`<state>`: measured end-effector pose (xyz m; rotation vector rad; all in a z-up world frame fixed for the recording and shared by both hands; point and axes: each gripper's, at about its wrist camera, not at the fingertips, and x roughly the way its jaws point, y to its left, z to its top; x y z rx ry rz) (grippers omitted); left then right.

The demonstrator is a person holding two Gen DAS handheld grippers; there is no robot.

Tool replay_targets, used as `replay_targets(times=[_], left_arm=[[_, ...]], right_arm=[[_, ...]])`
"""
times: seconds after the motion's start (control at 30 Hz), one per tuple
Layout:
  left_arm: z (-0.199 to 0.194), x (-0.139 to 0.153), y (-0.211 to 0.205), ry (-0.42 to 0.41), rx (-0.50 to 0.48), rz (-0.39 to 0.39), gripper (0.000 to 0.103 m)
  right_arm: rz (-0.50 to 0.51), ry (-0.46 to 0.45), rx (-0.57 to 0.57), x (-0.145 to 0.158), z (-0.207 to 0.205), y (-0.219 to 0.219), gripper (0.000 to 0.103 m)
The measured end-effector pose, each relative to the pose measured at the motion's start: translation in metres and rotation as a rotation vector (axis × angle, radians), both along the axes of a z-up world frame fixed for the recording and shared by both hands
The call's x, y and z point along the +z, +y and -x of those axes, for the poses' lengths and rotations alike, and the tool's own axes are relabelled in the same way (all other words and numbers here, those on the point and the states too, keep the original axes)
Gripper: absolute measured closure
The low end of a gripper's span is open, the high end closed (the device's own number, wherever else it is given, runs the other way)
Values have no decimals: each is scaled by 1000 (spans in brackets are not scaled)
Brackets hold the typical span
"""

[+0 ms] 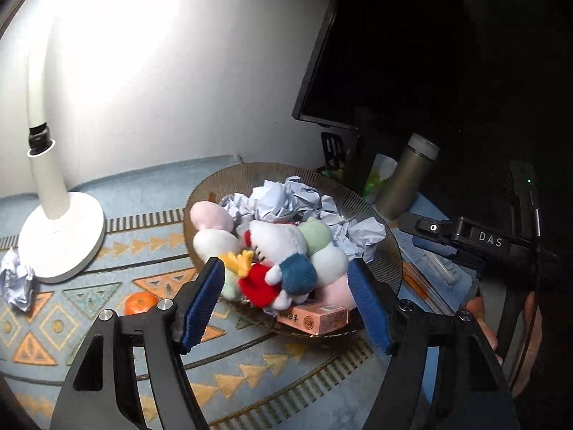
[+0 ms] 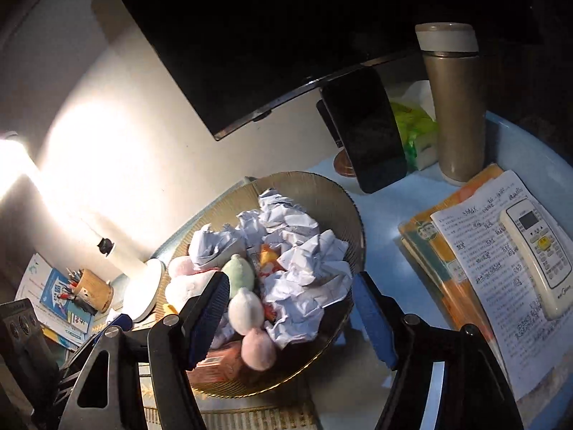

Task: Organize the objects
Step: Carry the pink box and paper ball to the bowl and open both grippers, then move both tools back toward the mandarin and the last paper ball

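Observation:
A ribbed glass bowl [image 1: 229, 175] [image 2: 308, 179] holds crumpled paper balls [image 1: 283, 197] [image 2: 304, 251], several small plush toys [image 1: 283, 240] [image 2: 245, 310] and a pink box [image 1: 315, 319] [image 2: 218, 362]. My left gripper [image 1: 286, 268] is open at the bowl's near edge, its blue pads either side of the plush toys and not pressing them. My right gripper [image 2: 290, 279] is also open, low over the bowl, straddling the paper and a white plush. A mandarin [image 1: 139, 302] and one paper ball [image 1: 16, 283] lie loose on the patterned mat.
A white lamp base [image 1: 61, 236] stands left of the bowl. Behind it are a dark monitor [image 2: 250, 53], a phone on a stand [image 2: 365, 132], a tissue pack [image 2: 417, 132] and a thermos [image 2: 454, 107]. A remote [image 2: 537, 254] lies on stacked books and papers [image 2: 483, 261]. A pen holder [image 2: 91, 290] stands far left.

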<state>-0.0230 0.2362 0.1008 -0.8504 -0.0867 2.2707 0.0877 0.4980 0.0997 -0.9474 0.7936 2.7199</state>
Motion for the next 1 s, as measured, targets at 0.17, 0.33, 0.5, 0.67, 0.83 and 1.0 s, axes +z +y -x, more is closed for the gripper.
replay_targets(times=[0.17, 0.33, 0.5, 0.67, 0.83, 1.0], left_arm=[[-17, 17, -83, 32, 158, -47, 33], [-29, 16, -165, 53, 351, -31, 33], [-25, -20, -224, -21, 501, -10, 33], [-20, -60, -248, -60, 574, 40, 33], [-14, -79, -244, -79, 595, 92, 33], [-15, -79, -237, -67, 594, 136, 33]], right_arm=[[-69, 65, 116, 31, -8, -57, 34], [-115, 114, 272, 47, -9, -130, 34], [-150, 46, 391, 12, 7, -203, 34], [-240, -42, 445, -49, 29, -250, 34], [-246, -74, 428, -83, 43, -253, 34], [-267, -101, 364, -90, 50, -247, 34]])
